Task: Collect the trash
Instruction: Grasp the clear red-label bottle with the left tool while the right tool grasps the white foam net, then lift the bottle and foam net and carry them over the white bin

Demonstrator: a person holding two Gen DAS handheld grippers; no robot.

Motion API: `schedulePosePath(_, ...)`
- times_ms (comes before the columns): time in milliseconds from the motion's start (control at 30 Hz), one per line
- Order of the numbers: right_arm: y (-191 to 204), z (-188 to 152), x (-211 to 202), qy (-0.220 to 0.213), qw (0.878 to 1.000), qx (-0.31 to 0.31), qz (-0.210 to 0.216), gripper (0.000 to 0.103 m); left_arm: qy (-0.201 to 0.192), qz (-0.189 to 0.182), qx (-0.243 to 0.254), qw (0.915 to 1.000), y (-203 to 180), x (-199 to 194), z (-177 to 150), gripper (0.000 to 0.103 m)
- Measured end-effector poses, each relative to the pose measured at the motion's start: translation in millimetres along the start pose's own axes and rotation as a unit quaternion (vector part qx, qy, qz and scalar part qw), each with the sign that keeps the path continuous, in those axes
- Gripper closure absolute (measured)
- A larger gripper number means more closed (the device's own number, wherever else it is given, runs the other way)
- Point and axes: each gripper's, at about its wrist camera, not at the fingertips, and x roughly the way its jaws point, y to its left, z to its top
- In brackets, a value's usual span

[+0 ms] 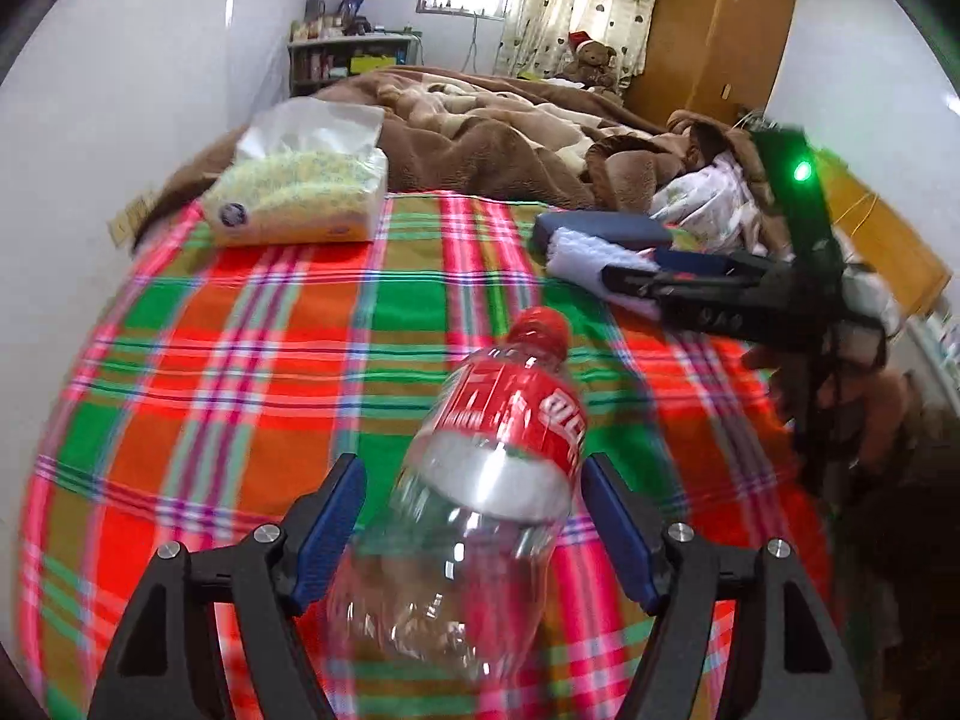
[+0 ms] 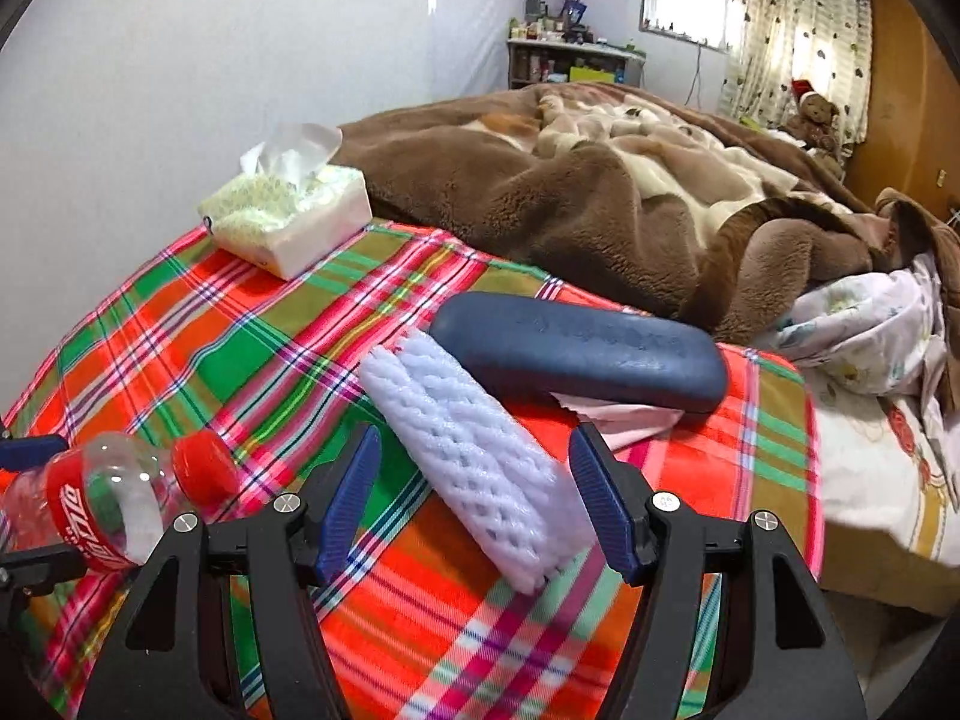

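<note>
**Straddling two pieces of trash, one per gripper**

Lying between the spread fingers of the left gripper (image 1: 474, 525), the empty plastic bottle (image 1: 480, 480) rested on the plaid bedspread (image 1: 240, 360) with its long axis running almost straight away from the tool. Its red cap (image 1: 540, 327) pointed forward and a little right, toward the brown blanket (image 1: 480, 138), and its clear base sat deepest in the opening. The blue pads stood wide, one on each side of the label band. The right-hand pad looked to be at or just beside the label's edge, while the left one showed a gap, so nothing was gripped as far as the pictures showed.

The right gripper (image 2: 474, 501) was likewise wide open, bracketing the white foam netting sleeve (image 2: 474, 462). That sleeve lay slantwise, its far end up and left near the dark blue glasses case (image 2: 576, 354), its near end down and right, close to the right-hand pad. A gap showed on the left side; contact on the right could not be settled.

Each piece was nearer its own tool, so a plain closing of each pair would probably serve. The bottle's round, slippery wall might squirt forward under the squeeze; the skewed sleeve might be caught off-centre. A tissue pack (image 2: 288, 222) sat well apart at the far left.
</note>
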Motion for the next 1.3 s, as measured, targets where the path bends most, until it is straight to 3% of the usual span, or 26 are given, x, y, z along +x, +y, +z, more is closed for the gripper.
schedulePosePath(200, 1.9, 0.4, 6.8, 0.019, 1.0, -0.009, -0.01, 0.036, 0.012, -0.009, 0.003, 0.9999, -5.4, 13.9, 3.7, 0.029)
schedulePosePath(367, -4.9, -1.4, 7.6, 0.025, 0.999, 0.022, 0.0, 0.037, 0.016, 0.005, 0.003, 0.9999, -6.9, 18.1, 0.8, 0.029)
schedulePosePath(433, -5.1, -2.4, 5.4, 0.023, 0.999, 0.028, -0.002, 0.049, 0.012, 0.003, 0.002, 0.9999, -7.0, 16.6, 1.8, 0.036)
schedulePosePath(467, -4.8, -3.0, 4.5, 0.024, 0.999, 0.031, -0.004, 0.05, 0.011, 0.003, 0.003, 0.9999, -7.9, 16.0, 2.3, 0.038)
schedulePosePath(567, -0.6, -5.0, 1.7, 0.023, 0.999, 0.025, -0.007, 0.062, 0.01, 0.01, 0.003, 0.9999, -9.8, 15.6, 1.4, 0.038)
schedulePosePath(633, 3.1, -7.8, -2.6, 0.022, 0.999, 0.02, -0.01, 0.075, 0.007, 0.011, 0.0, 0.9999, -10.5, 14.7, 0.3, 0.038)
schedulePosePath(700, 3.0, -10.2, -8.4, 0.02, 0.999, 0.025, -0.012, 0.078, 0.007, 0.012, -0.003, 0.9999, -10.7, 14.6, 0.2, 0.038)
schedulePosePath(1067, -0.7, -26.1, -51.9, 0.0, 0.997, 0.074, 0.012, 0.079, -0.012, 0.012, -0.001, 0.9999, -29.4, -12.8, -11.4, 0.038)
schedulePosePath(1300, 8.2, -44.9, -102.9, -0.026, 0.996, 0.087, 0.011, 0.079, -0.037, 0.012, 0.016, 0.9991, -54.5, -49.8, -22.4, 0.038)
